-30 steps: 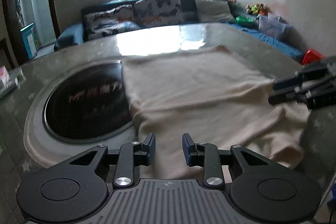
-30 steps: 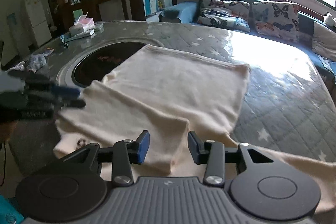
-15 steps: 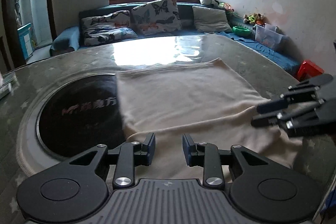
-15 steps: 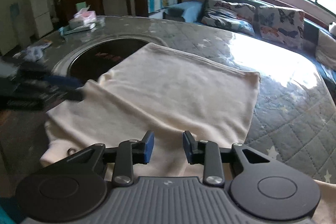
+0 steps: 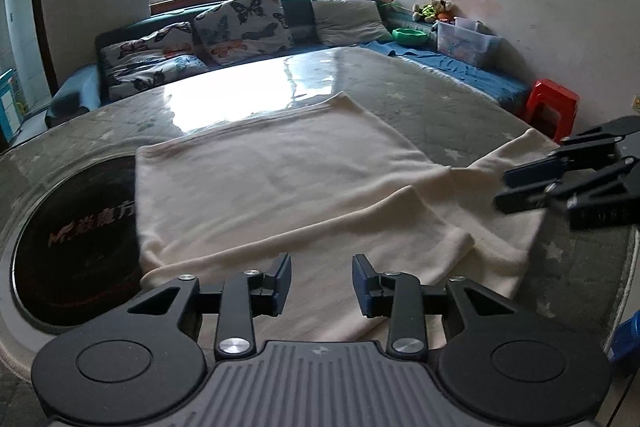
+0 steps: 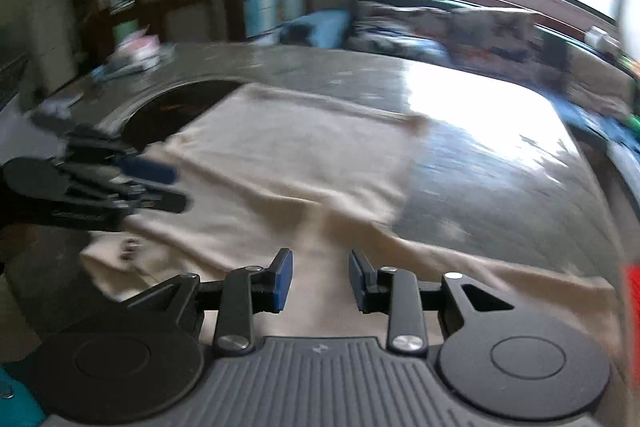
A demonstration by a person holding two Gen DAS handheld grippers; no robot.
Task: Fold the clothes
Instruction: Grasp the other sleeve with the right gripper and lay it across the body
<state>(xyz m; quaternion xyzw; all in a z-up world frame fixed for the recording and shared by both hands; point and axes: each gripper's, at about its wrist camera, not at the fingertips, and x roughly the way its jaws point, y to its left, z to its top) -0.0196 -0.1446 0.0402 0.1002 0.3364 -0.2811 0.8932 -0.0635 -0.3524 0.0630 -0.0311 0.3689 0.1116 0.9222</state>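
While jaws hang empty: the left gripper [image 5: 321,279] is opening above the near hem; the right gripper [image 6: 320,279] stands parted, holding nothing.
Garment: cream garment [image 5: 272,187] flat on the table [image 5: 420,99], partly over the dark disc [image 5: 72,227].
Grip advice: pinch one layer at the sleeve [image 5: 516,163].
Room: far tabletop bare; near edge close.

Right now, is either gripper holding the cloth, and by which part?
Neither. The left gripper, its jaws opening, and the right gripper both hang over the cream cloth with nothing between their pads.
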